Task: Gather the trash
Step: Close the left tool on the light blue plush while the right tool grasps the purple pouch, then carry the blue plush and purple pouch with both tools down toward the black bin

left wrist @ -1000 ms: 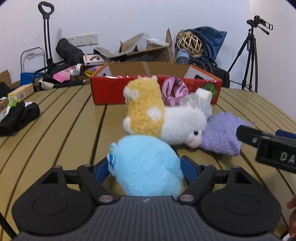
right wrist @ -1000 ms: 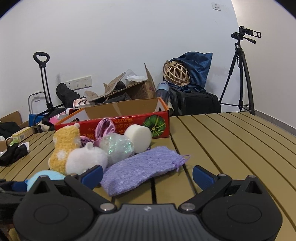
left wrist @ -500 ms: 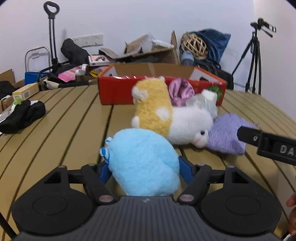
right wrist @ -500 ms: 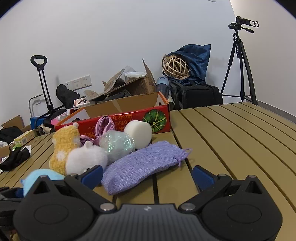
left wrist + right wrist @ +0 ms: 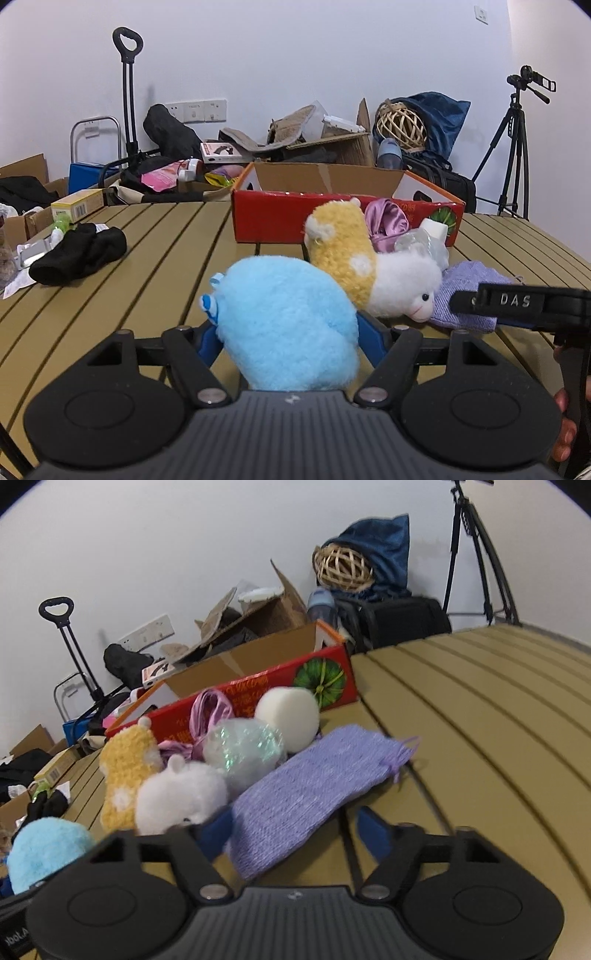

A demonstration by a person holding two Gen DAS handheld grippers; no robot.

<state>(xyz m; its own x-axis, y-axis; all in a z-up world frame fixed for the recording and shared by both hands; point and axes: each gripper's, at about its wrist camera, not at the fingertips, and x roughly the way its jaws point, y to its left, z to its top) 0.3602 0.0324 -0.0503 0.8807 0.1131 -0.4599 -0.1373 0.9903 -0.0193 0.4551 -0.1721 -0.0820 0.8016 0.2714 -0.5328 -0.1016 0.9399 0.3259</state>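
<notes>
Closing around the purple pouch [image 5: 306,794] beside the red box [image 5: 258,698], the right claw [image 5: 295,832] isn't gripping yet; left claw [image 5: 284,332] holds the blue plush [image 5: 284,328].

Toy pile [image 5: 373,266] blocking red box [image 5: 273,218], bare slats [image 5: 480,709] rightward

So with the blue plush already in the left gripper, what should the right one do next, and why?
Probably ease the right gripper forward and finish closing on the near end of the purple knit pouch. Its jaws have just been closing, the pouch's end lies between them, yet the right pad still stands clear of the fabric. The left gripper holds the blue plush, so only the right is free.
</notes>
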